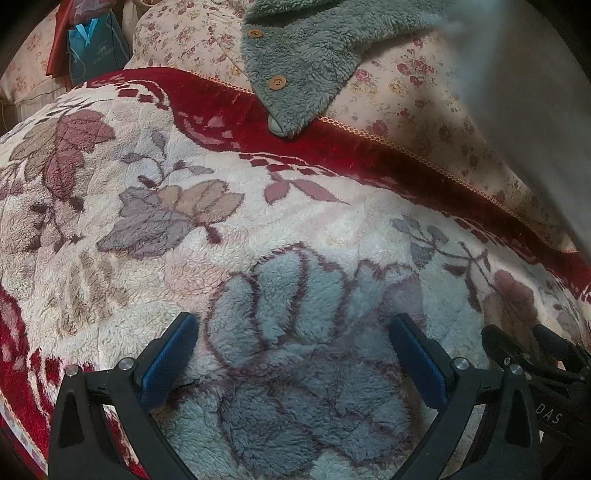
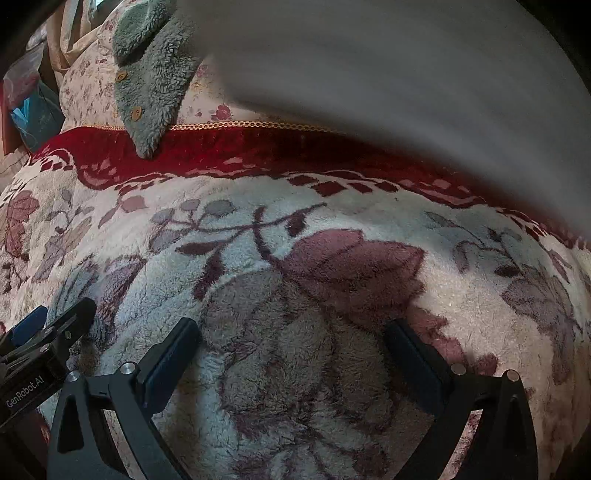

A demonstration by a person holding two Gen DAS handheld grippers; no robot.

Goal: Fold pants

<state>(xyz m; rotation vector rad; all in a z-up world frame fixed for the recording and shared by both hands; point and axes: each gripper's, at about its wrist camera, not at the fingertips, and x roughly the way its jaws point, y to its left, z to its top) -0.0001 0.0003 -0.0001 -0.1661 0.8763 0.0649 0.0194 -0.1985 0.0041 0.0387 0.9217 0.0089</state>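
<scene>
Fleece blanket, cream with mauve and grey leaf motifs and a deep red border, covers the bed beneath both of your grippers. Your left gripper hangs tilted down above a grey-blue leaf motif, its blue-padded fingers spread wide with only blanket between them: released, grasping nothing. Your right gripper is posed the same way above a mauve leaf, dark pads wide apart and empty. Each gripper appears at the edge of the other's view: the right one at the lower right of the left wrist view, the left one at the lower left of the right wrist view, so the two are close side by side.

Beyond the red border, trimmed with a gold braid, lies floral-print bedding. A grey-green fleecy garment with two wooden buttons rests on that bedding, its pointed lower corner overlapping the red border. A teal bag stands at the far left edge, beside something red.

A large pale grey, motion-blurred mass of cloth fills the upper right of both views, in front of the bedding and crossing the red border on the right. Whether this is the pants cannot be told; its shape is smeared, and neither gripper touches it. No other candidate for the pants is identifiable on the blanket.
</scene>
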